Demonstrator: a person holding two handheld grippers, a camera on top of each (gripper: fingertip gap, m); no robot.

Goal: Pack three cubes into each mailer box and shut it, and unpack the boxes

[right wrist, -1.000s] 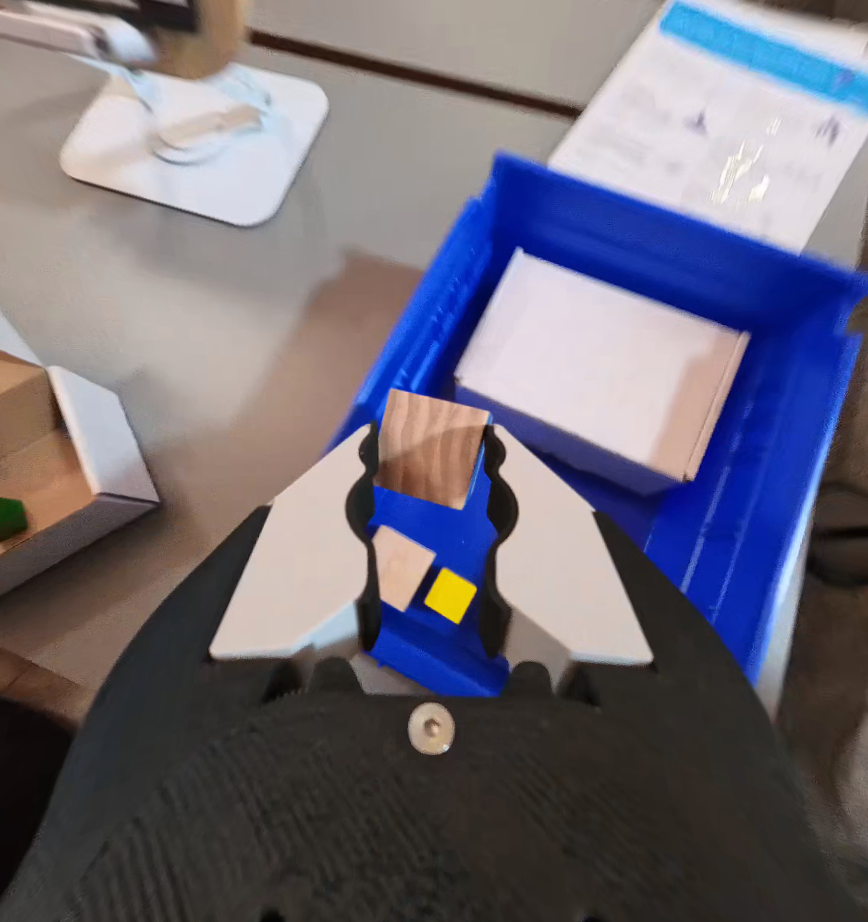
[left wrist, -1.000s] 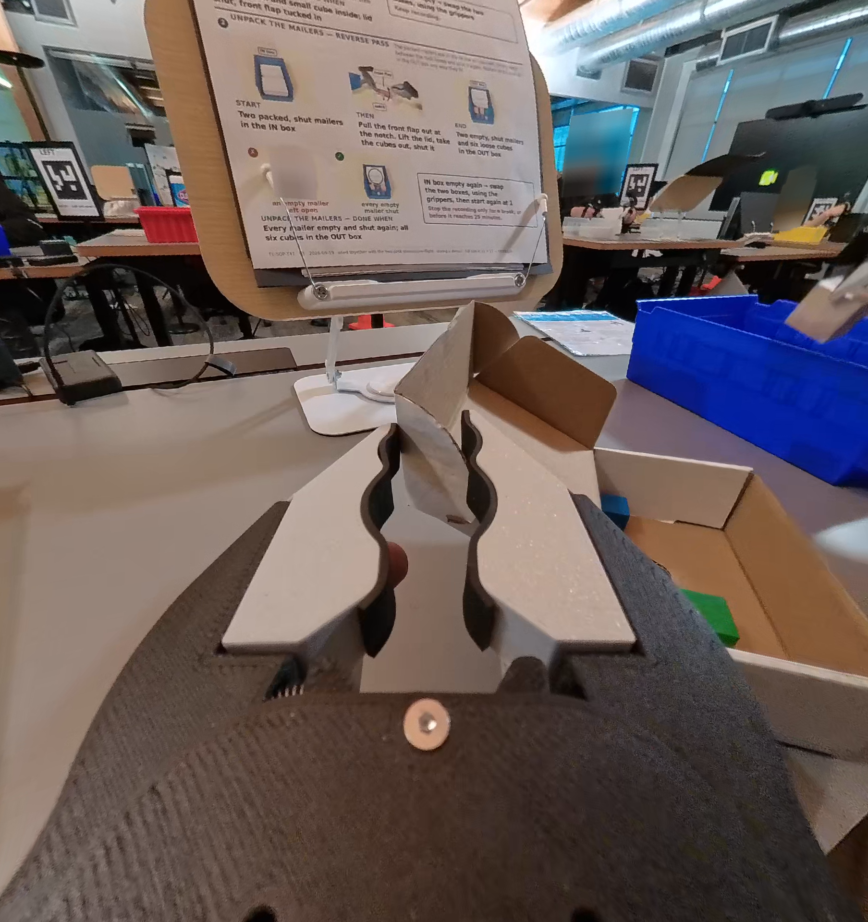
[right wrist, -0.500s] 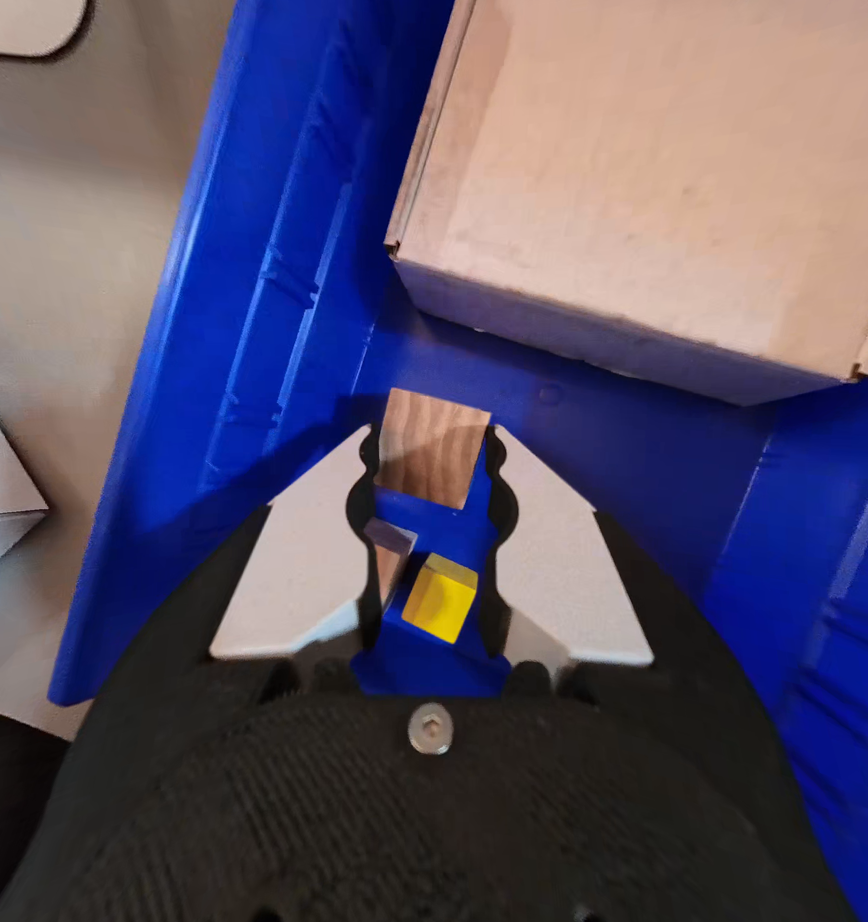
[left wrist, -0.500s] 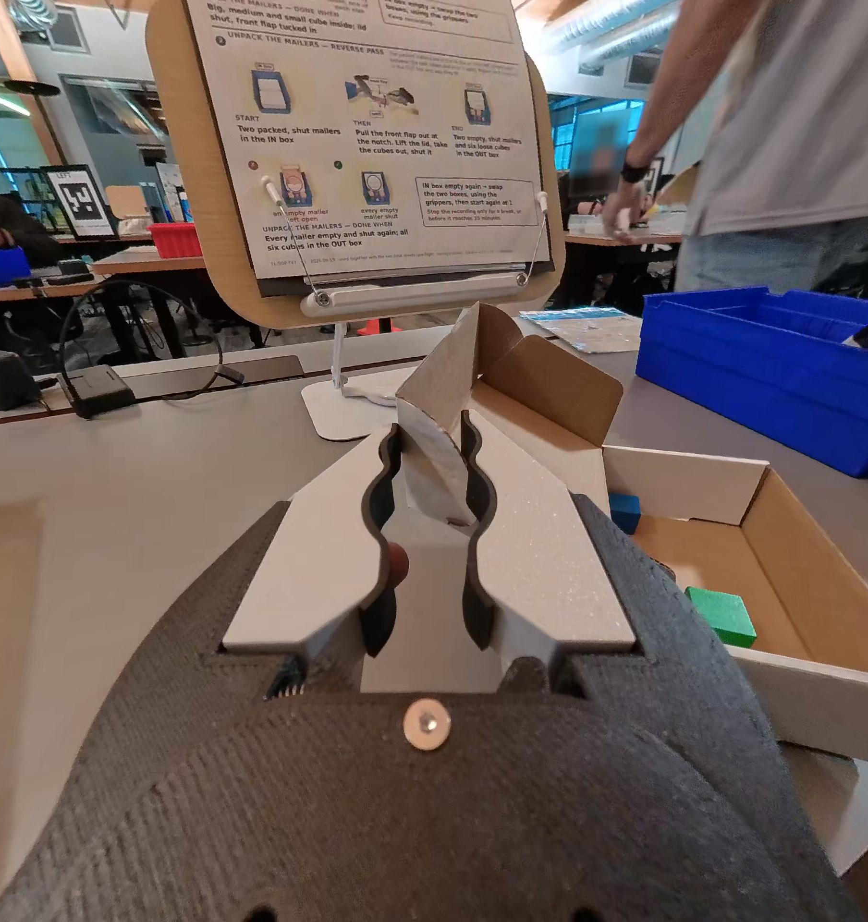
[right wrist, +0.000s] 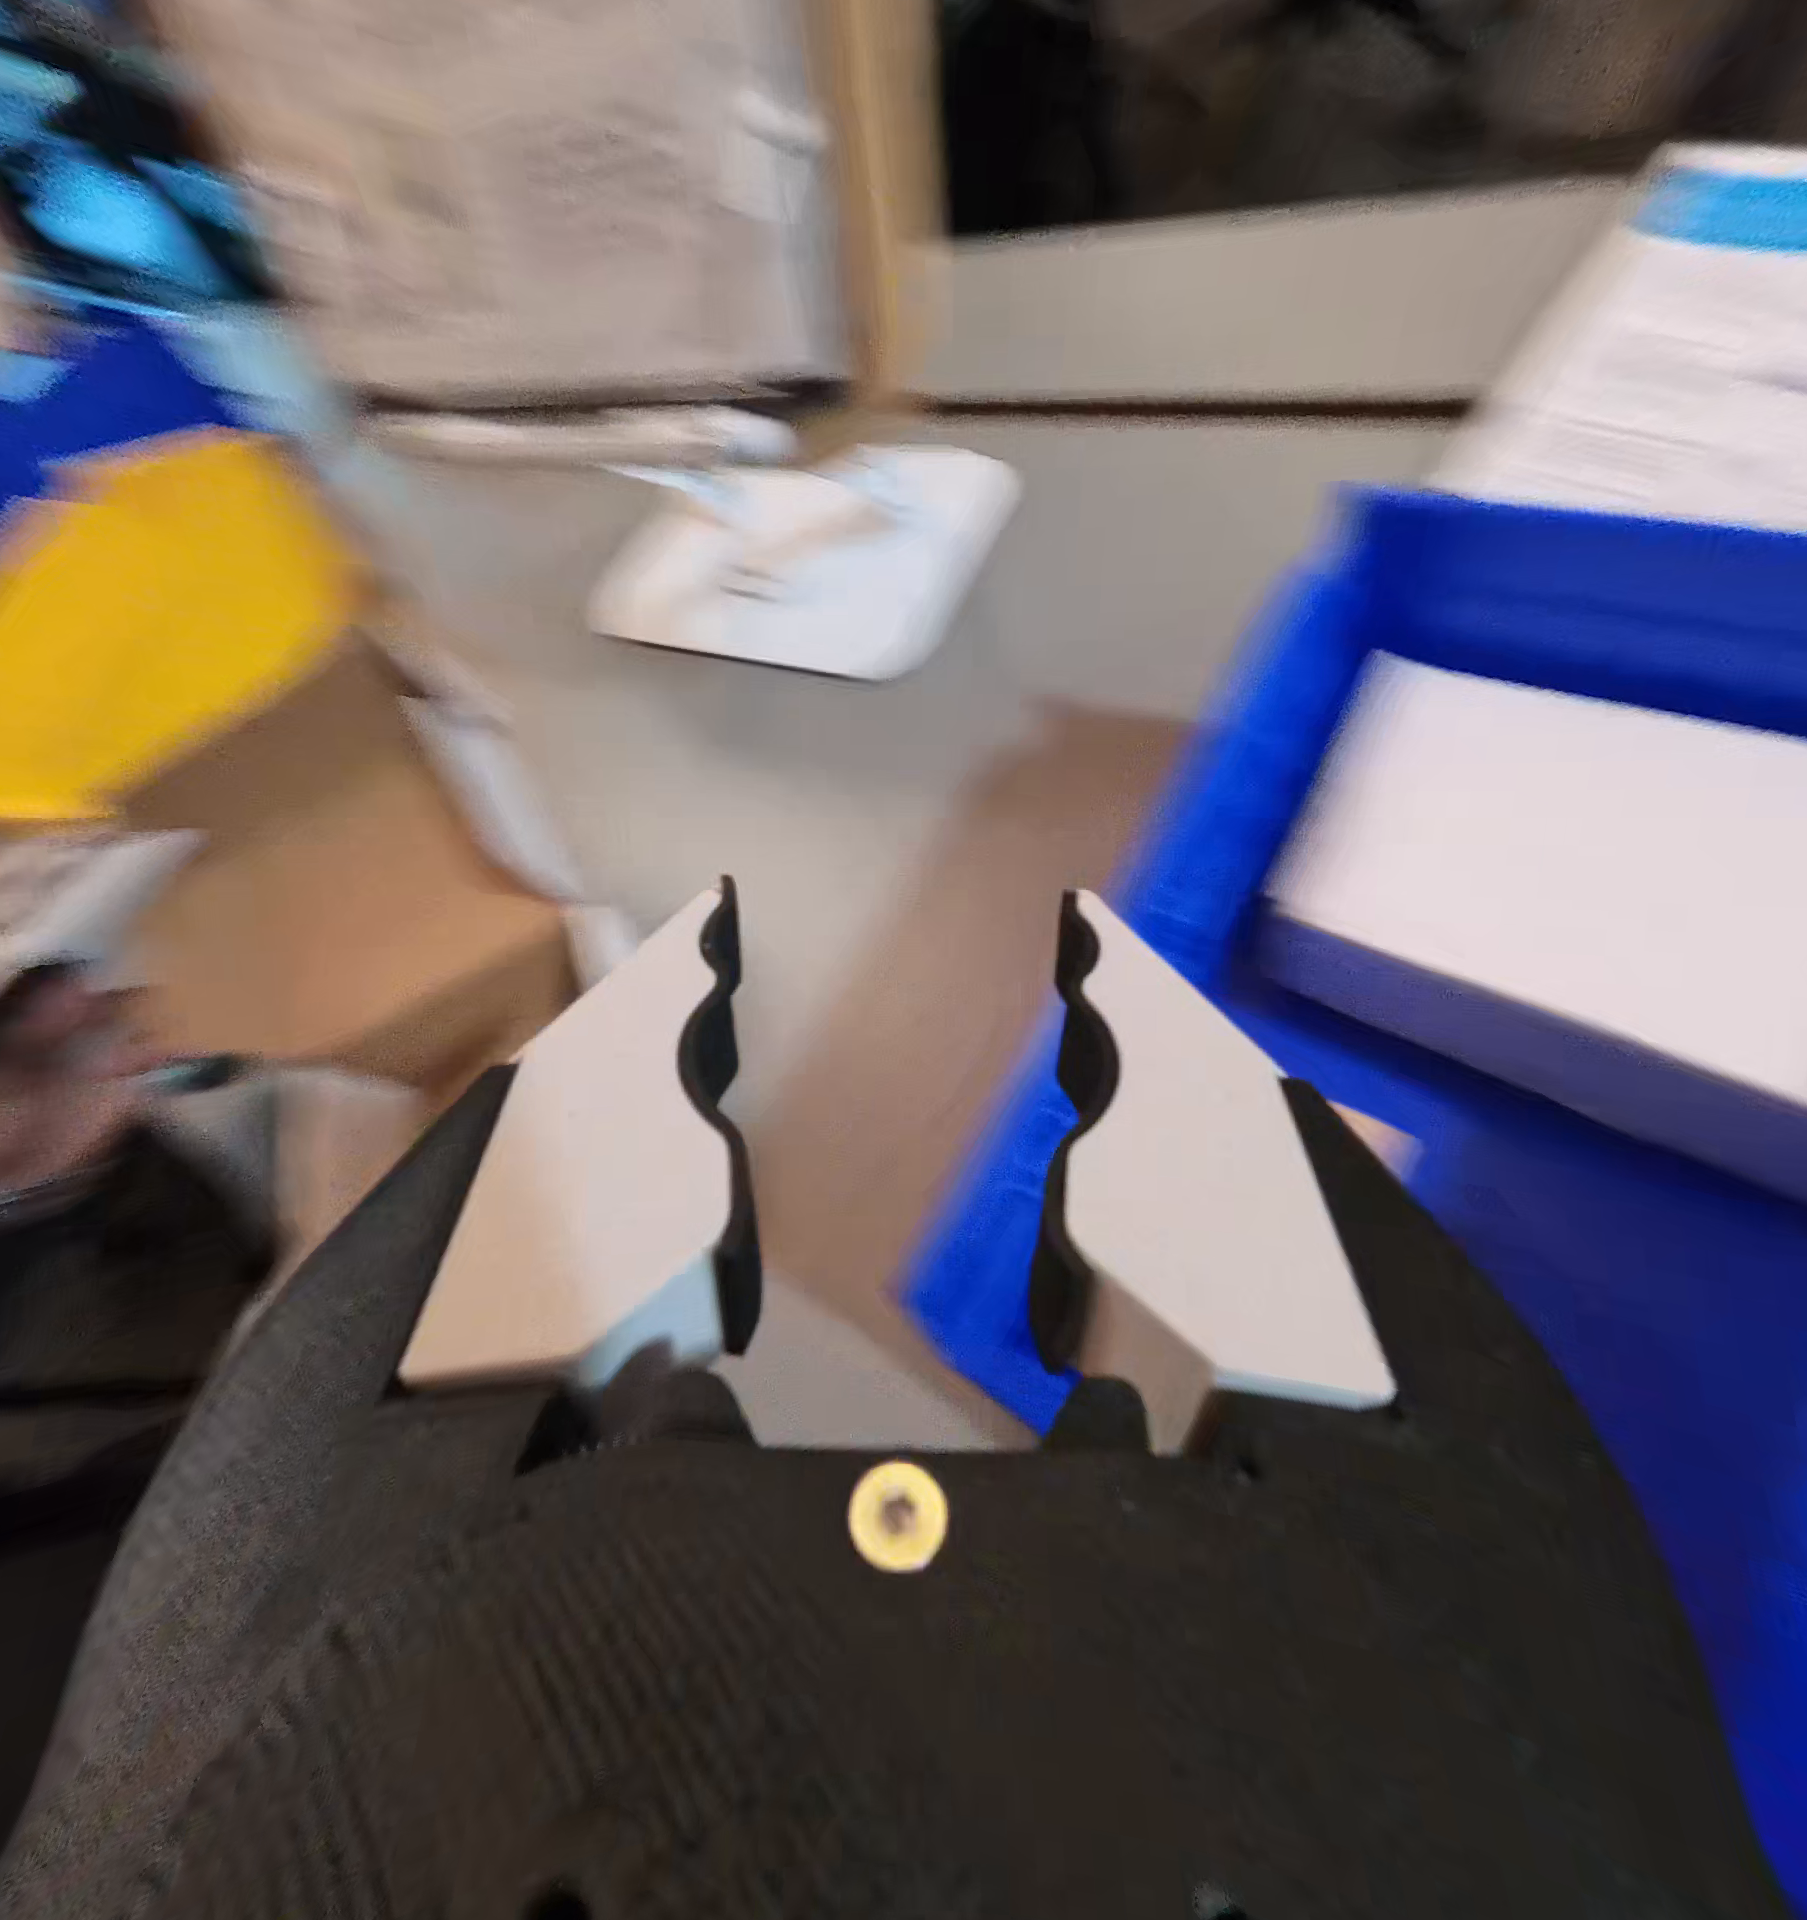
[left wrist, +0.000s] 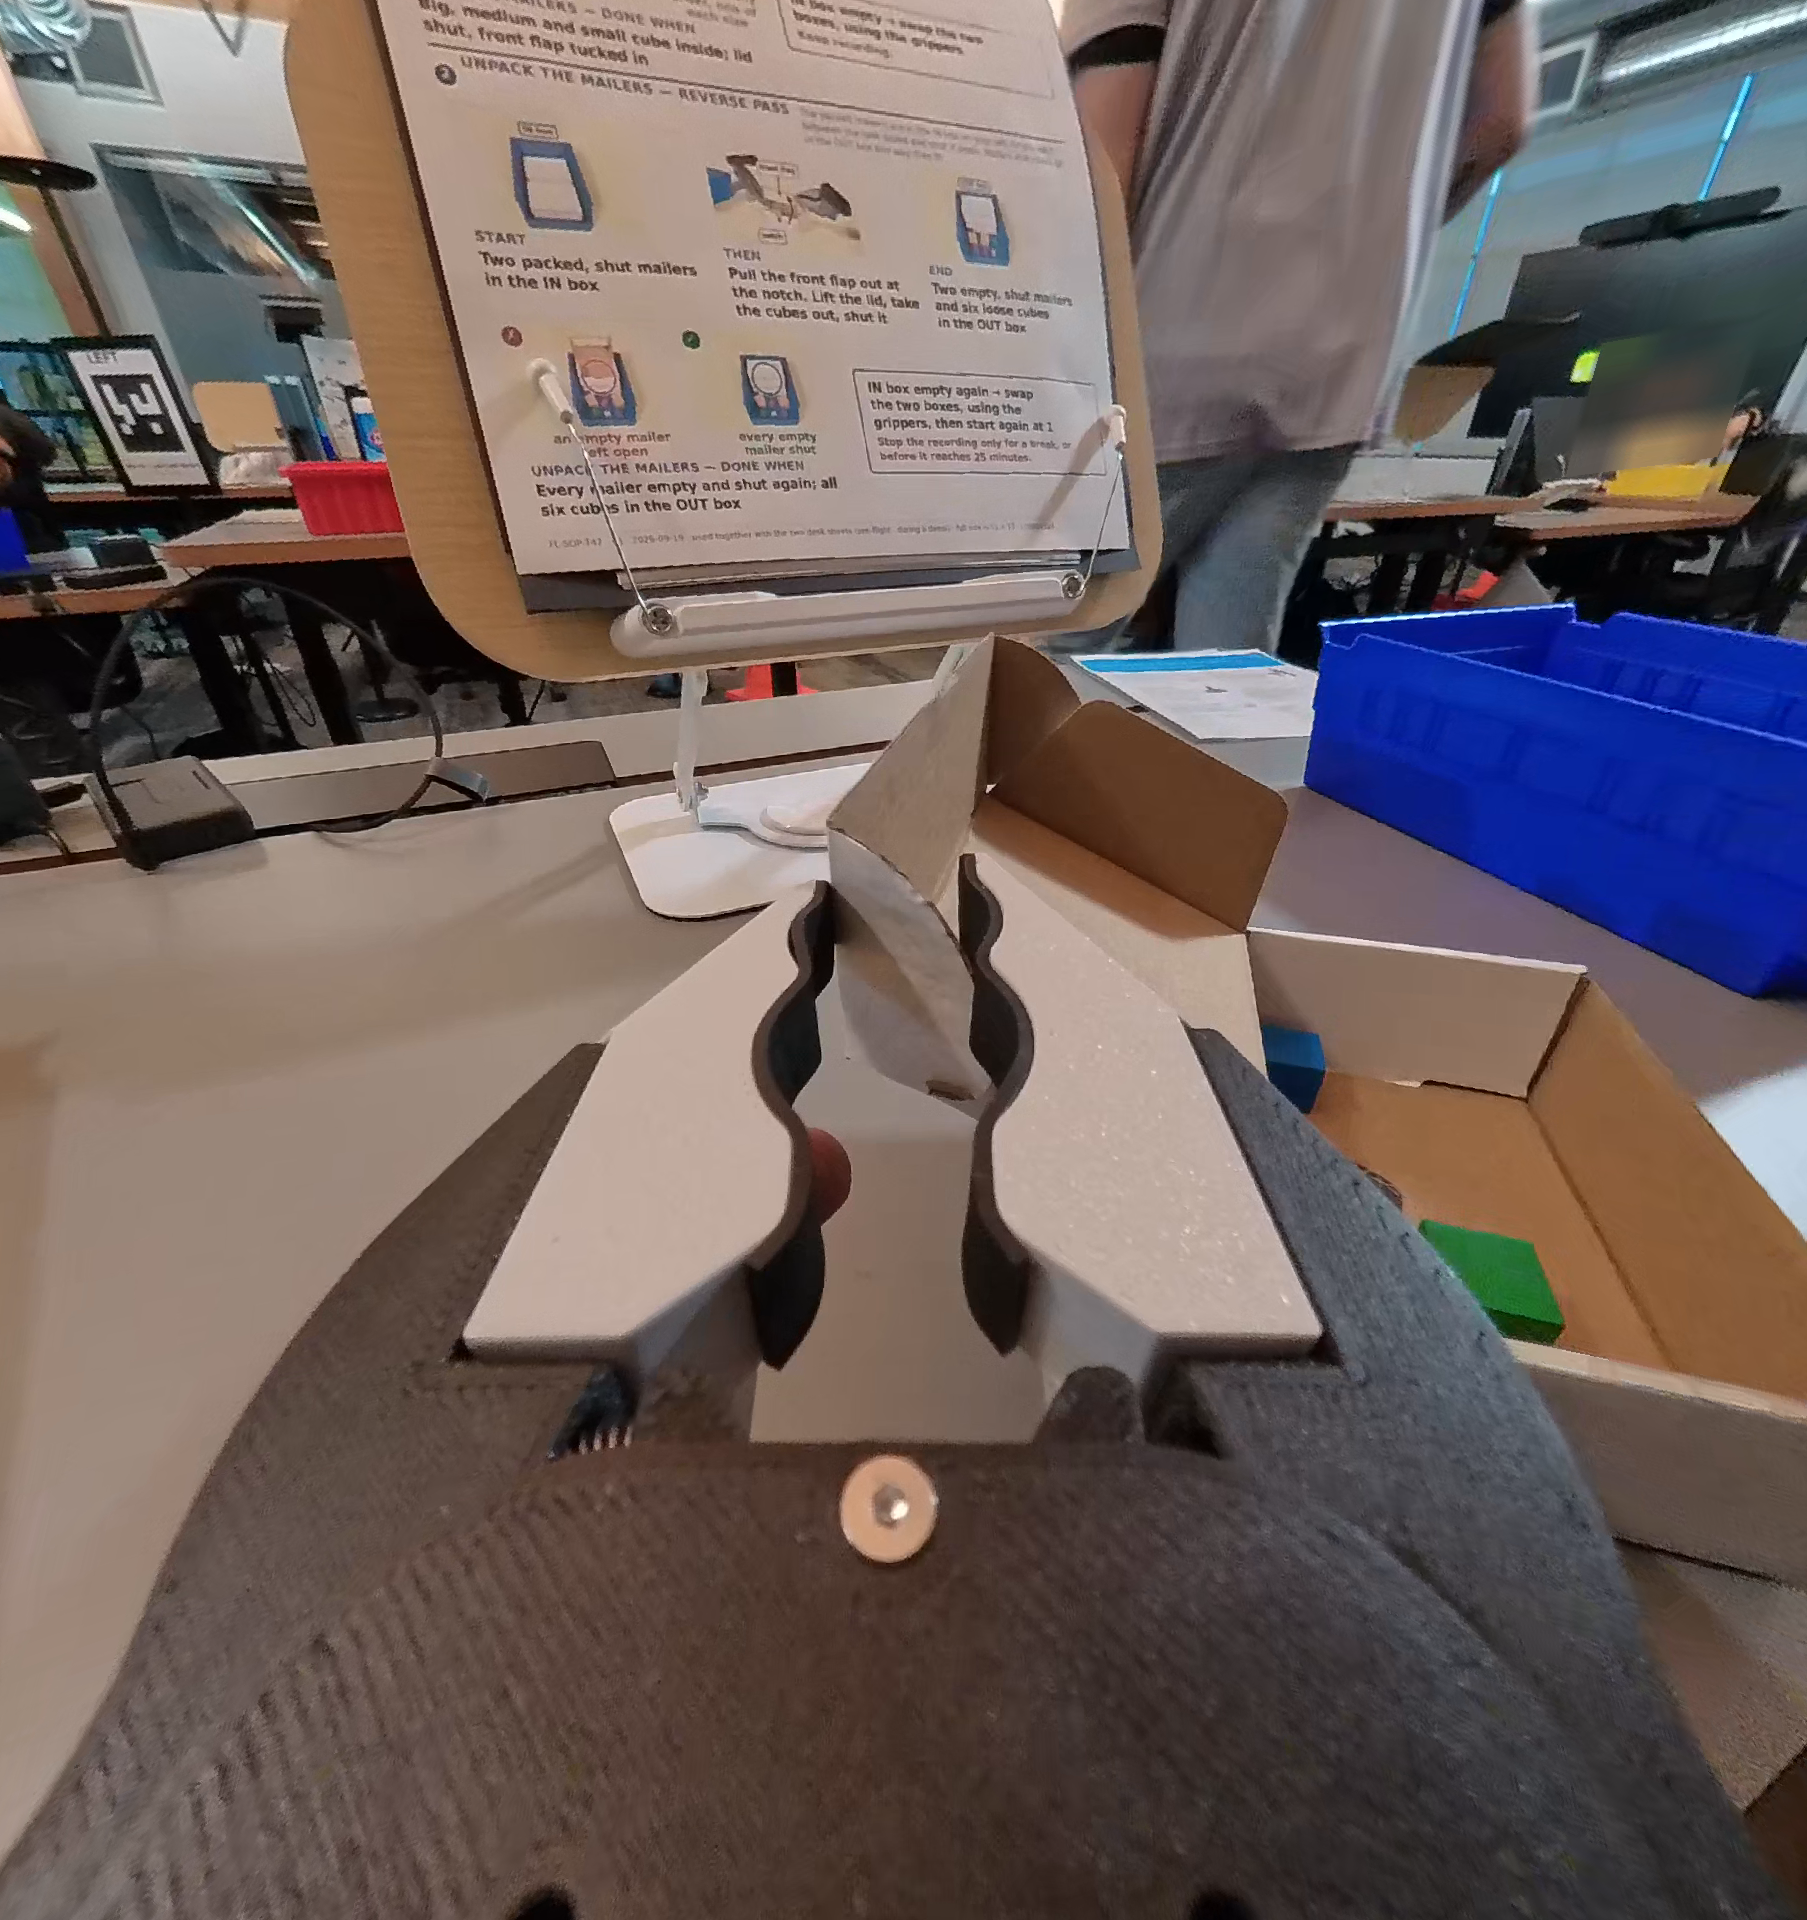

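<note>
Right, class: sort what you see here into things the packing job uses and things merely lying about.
Job:
- open brown cardboard mailer box, lid flap gripped by left tongs
- green cube
- blue cube
- blue plastic bin
- shut white mailer box
- right tongs, open

Lying about:
- black cabled device
- red tray

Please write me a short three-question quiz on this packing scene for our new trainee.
1. True or false: the right tool holds a wooden cube.
2. What is the left tool shut on?
A. a green cube
B. the lid flap of the open mailer box
C. the blue bin
3. Which two cube colours show inside the open mailer box in the left wrist view?

Key:
1. False; it is open and empty.
2. B
3. Green cube and blue cube.
</note>
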